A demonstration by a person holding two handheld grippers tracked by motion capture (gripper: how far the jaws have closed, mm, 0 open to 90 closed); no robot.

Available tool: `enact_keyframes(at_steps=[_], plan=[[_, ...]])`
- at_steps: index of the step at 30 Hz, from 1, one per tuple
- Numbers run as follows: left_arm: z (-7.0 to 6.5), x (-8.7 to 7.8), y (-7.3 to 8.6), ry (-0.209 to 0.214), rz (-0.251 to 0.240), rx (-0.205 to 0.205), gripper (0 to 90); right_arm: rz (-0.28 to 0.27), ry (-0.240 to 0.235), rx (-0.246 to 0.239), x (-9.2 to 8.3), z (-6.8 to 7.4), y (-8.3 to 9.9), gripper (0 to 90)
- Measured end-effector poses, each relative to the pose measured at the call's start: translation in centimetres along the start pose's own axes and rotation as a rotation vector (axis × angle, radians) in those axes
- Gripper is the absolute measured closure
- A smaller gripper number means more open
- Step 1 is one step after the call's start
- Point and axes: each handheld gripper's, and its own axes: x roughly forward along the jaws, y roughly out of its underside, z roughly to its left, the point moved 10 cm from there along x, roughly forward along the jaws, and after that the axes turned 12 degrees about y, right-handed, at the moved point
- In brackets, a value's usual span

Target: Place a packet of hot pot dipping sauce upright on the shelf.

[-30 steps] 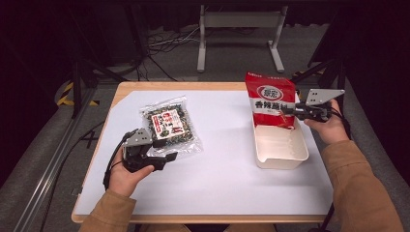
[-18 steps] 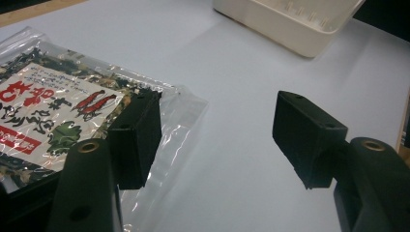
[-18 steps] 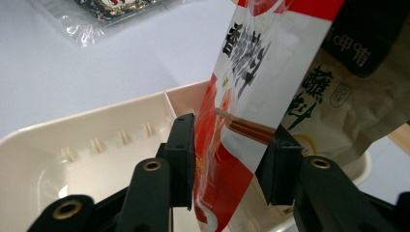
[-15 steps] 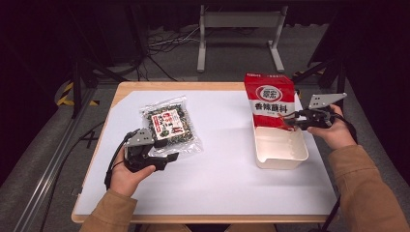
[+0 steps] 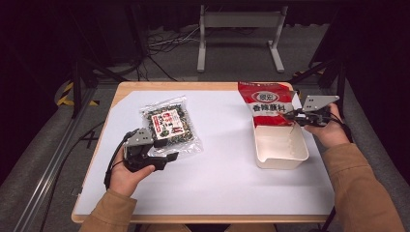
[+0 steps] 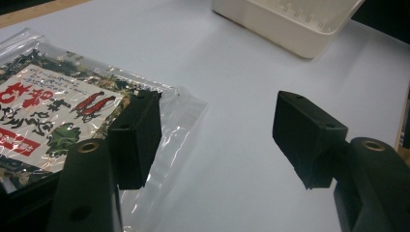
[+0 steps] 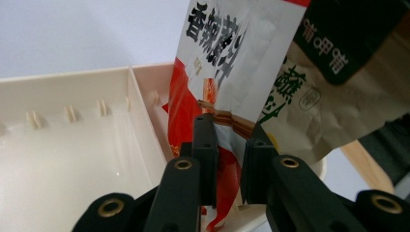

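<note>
Two packets, one tray, two grippers. Right gripper (image 5: 293, 116) pinches the red seasoning packet (image 5: 267, 104), which stands upright at the far end of the cream tray (image 5: 283, 162). Left gripper (image 6: 217, 140) is spread wide at the near corner of the clear seaweed snack bag (image 5: 169, 125), lying flat on the white tabletop (image 5: 217, 183).

snack packet (image 5: 169, 126) table's left | seasoning bag (image 5: 267, 106) standing in tray (image 5: 282, 150) at right
</note>
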Motion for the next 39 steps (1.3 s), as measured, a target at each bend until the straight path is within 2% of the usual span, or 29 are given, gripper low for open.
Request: enact_keyframes(at_steps=[3, 7, 9, 12, 13, 14, 15, 16, 18, 19, 21, 22, 23, 24, 25, 27, 29, 32, 37, 39], plan=[[-0.1, 0.0, 0.0, 0.0, -0.003, -0.001, 35.0, 0.004, -0.015, 0.063, 0.2, 0.1, 0.9, 79.6], [0.0, 0.1, 0.0, -0.001, 0.0, 0.0, 35.0, 0.032, -0.022, 0.12, 0.0, 0.5, 1.9, 79.7], [-0.1, 0.2, 0.0, 0.002, 0.002, -0.001, 35.0, 0.048, -0.028, 0.137, 0.0, 0.6, 1.9, 79.2], [-0.1, 0.2, 0.0, 0.003, 0.003, 0.0, 35.0, 0.064, -0.036, 0.138, 0.0, 0.7, 1.8, 77.1], [-0.1, 0.2, -0.1, 0.003, 0.0, -0.001, 35.0, 0.05, -0.039, 0.156, 0.0, 0.8, 1.2, 63.6], [-0.1, 0.2, 0.0, 0.004, -0.001, -0.002, 34.9, 0.019, -0.037, 0.184, 0.0, 0.7, 0.6, 59.0], [-0.1, 0.2, 0.0, 0.004, -0.001, -0.002, 35.0, -0.008, -0.029, 0.204, -0.1, 0.6, 0.0, 56.5], [0.0, 0.2, 0.0, 0.004, 0.0, -0.003, 35.0, -0.008, -0.029, 0.204, -0.1, 0.6, 0.0, 56.5], [0.0, 0.2, 0.0, 0.005, 0.002, 0.001, 34.9, -0.054, -0.014, 0.21, -0.4, 0.2, -1.4, 54.4], [0.0, 0.3, 0.0, 0.004, 0.002, -0.002, 34.9, -0.076, -0.013, 0.218, -0.6, 0.1, -2.1, 55.0], [0.0, 0.3, 0.0, 0.002, 0.003, -0.001, 34.9, -0.092, -0.006, 0.211, -0.7, 0.0, -3.0, 63.9], [0.1, 0.3, 0.0, 0.0, 0.005, 0.003, 34.9, -0.073, 0.005, 0.198, -0.7, 0.0, -3.0, 70.6], [0.1, 0.2, 0.1, 0.0, 0.006, 0.003, 34.9, -0.022, 0.012, 0.188, -0.6, 0.0, -2.6, 78.8], [0.1, 0.2, 0.1, 0.002, 0.005, 0.002, 34.9, 0.021, 0.01, 0.18, -0.4, 0.1, -2.1, 82.7], [0.1, 0.2, 0.1, 0.003, 0.004, 0.0, 34.9, 0.036, -0.002, 0.185, -0.1, 0.4, -1.7, 83.5], [0.1, 0.2, 0.1, 0.005, 0.0, -0.012, 34.9, 0.041, -0.004, 0.211, 0.1, 0.5, -1.1, 84.0], [0.2, 0.2, 0.2, 0.004, 0.003, -0.009, 34.9, 0.037, -0.008, 0.237, 0.0, 0.6, -0.6, 84.4], [0.1, 0.4, 0.2, 0.006, 0.007, -0.011, 34.9, 0.065, 0.005, 0.241, 0.2, 0.7, 0.0, 84.7], [0.0, 0.5, 0.1, 0.01, 0.008, -0.012, 34.9, 0.098, 0.004, 0.33, 0.6, 0.5, 0.9, 85.3], [0.0, 0.5, 0.1, 0.011, 0.009, -0.012, 34.9, 0.119, 0.005, 0.324, 0.7, 0.7, 0.9, 85.4]])
